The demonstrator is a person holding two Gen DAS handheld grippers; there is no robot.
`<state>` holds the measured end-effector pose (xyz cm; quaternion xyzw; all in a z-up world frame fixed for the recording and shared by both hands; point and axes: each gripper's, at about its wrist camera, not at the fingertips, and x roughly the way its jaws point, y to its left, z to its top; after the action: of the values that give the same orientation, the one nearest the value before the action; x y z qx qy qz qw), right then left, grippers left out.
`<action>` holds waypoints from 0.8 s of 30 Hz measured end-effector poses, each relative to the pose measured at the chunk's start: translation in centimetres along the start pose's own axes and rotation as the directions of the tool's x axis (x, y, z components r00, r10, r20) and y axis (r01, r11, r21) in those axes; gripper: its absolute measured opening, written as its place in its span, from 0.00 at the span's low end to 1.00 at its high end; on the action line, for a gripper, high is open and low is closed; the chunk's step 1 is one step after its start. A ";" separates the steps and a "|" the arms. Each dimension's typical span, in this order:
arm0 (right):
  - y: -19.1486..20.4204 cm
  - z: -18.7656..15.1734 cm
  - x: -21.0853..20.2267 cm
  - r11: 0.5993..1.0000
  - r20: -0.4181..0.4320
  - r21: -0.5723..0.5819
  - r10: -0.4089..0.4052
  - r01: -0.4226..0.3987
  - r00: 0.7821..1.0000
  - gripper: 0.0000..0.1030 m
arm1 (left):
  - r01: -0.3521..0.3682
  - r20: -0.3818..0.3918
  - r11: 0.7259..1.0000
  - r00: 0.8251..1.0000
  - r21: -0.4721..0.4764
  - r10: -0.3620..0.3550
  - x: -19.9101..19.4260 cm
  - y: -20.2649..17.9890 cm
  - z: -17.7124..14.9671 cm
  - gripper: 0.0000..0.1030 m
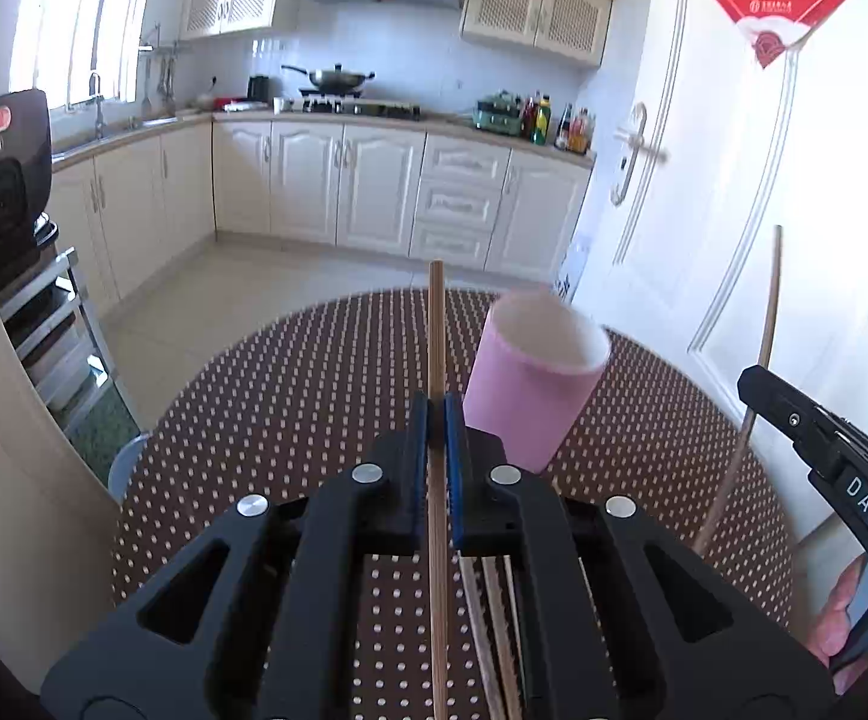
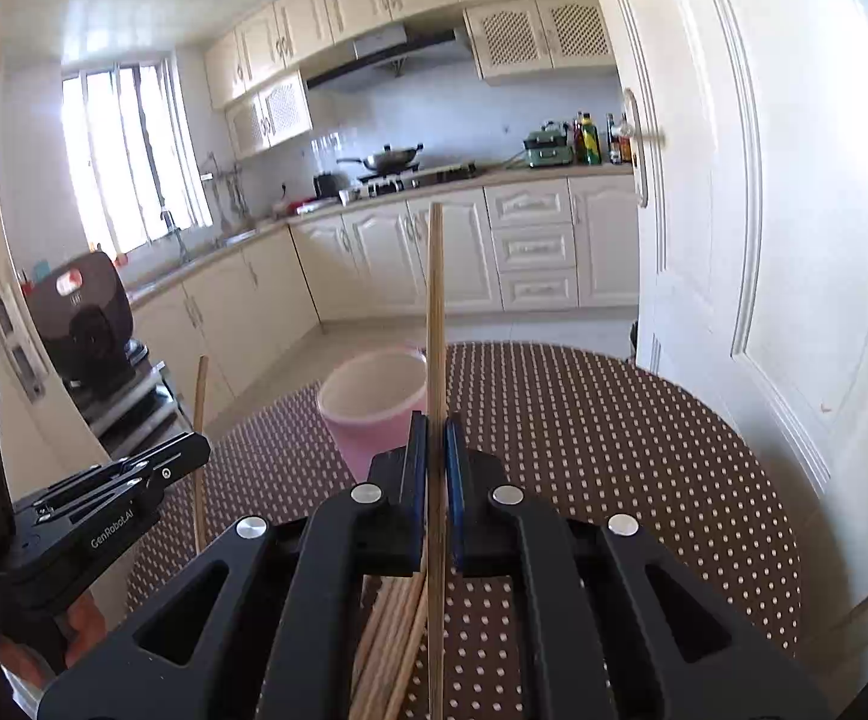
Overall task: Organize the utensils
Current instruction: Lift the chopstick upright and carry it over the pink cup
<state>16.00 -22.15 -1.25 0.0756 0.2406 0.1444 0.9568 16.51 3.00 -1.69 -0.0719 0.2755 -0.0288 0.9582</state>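
Observation:
My left gripper (image 1: 436, 405) is shut on a wooden chopstick (image 1: 436, 324) that stands upright between its blue pads. A pink cup (image 1: 530, 384) stands on the dotted brown table (image 1: 314, 396) just right of and beyond it. My right gripper (image 2: 436, 423) is shut on another upright wooden chopstick (image 2: 434, 300), with the pink cup (image 2: 368, 408) just left of and beyond it. Several loose chopsticks (image 2: 392, 630) lie on the table below the right gripper; they also show under the left gripper (image 1: 494, 630). Each gripper shows in the other's view: the right one (image 1: 824, 450) and the left one (image 2: 104, 498).
The round table's far edge (image 2: 554, 348) faces the kitchen floor. A white door (image 1: 764, 180) stands close on the right. A black appliance (image 1: 8, 180) sits on a metal rack at the left. Cabinets and a stove line the far wall.

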 end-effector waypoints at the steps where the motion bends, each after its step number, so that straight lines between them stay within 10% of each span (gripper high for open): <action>1: 0.0 0.3 0.0 1.000 0.010 0.003 0.001 -0.001 1.000 0.05 | -0.006 0.012 1.000 1.000 -0.012 0.006 -0.1 0.1 0.3 0.06; 24: 1.6 6.3 -1.0 0.999 0.212 0.012 0.039 -0.042 0.976 0.05 | -0.008 0.199 0.999 0.980 -0.050 0.018 -1.7 -1.5 6.6 0.06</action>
<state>17.84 -21.36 5.03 0.1032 0.1369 0.1531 0.9732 18.53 2.44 4.98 -0.0962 0.1791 -0.0085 0.9791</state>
